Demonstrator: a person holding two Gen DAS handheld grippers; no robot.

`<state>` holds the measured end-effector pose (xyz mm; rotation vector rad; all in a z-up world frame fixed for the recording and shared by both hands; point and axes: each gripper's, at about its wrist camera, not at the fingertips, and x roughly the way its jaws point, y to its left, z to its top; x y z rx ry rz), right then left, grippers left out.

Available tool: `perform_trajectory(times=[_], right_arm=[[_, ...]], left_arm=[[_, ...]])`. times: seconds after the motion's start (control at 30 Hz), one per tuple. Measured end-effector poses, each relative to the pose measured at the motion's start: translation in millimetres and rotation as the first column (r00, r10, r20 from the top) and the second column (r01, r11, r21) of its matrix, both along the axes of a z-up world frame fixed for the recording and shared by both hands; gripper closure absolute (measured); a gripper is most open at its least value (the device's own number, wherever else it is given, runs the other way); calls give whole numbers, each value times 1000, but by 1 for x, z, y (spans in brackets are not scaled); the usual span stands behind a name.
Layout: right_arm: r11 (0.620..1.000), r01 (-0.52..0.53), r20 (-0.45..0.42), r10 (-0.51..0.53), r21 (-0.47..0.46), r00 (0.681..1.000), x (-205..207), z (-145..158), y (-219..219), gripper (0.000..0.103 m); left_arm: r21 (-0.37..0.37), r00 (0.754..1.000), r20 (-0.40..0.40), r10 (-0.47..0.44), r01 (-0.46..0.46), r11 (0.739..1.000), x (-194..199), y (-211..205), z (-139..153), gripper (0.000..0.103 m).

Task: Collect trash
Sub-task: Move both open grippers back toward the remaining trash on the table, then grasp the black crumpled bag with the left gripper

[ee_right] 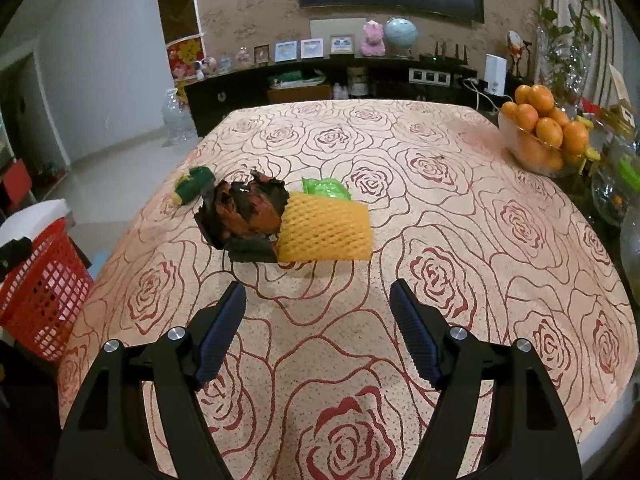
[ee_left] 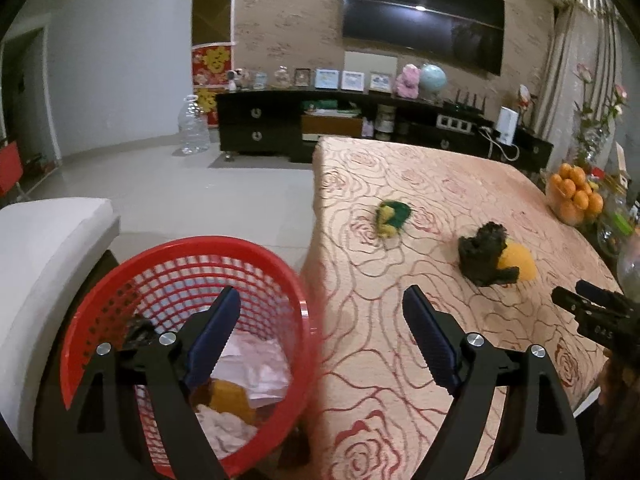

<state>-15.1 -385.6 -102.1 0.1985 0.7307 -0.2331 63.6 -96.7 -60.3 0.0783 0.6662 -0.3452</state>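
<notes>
Both tools stand with their jaws apart and nothing between them. On the left tool (ee_left: 322, 308), one finger hangs over the red basket (ee_left: 120, 280), which sits beside the worktop's edge, and the other over the rose-patterned cloth of the worktop (ee_left: 460, 184). Inside the basket, under that tool, lie crumpled white paper (ee_left: 256, 364), a yellow scrap and a dark scrap. Ahead of the left tool a green and yellow wrapper (ee_left: 393, 216) lies on the cloth, and further to its right a dark crumpled wrapper (ee_left: 484, 254) rests against a yellow foam net (ee_left: 520, 266). The tip of the right tool enters at the right edge of that view, with small white characters on its side too blurred to read.

The right tool (ee_right: 318, 300) hovers over the cloth with the dark wrapper and the foam net just ahead, touching each other; a bright green bag (ee_right: 326, 188) lies behind the net and the green and yellow wrapper ahead to the left. Nothing lies between the tool and this trash. A glass bowl of oranges (ee_right: 546, 128) stands far ahead to the right, near vases. Beyond the worktop a dark cabinet (ee_right: 240, 88) carries framed pictures, a pink plush toy and a globe. A red wall hanging (ee_left: 212, 60) bears a gold character that I cannot make out.
</notes>
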Motion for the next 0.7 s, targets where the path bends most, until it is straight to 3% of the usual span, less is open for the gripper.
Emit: perform_trajectory(times=[0.37,0.7], right_arm=[[999,26,-17,-25,40,1000,-1,-2,-8,30],[995,74,-37,-72,72,997,-1,-7,-22,30]], left_arm=[[14,991,-32,-130,131,991,13,-58,0,19],[32,954,-68,-291,293,955,37,-136,-14,19]])
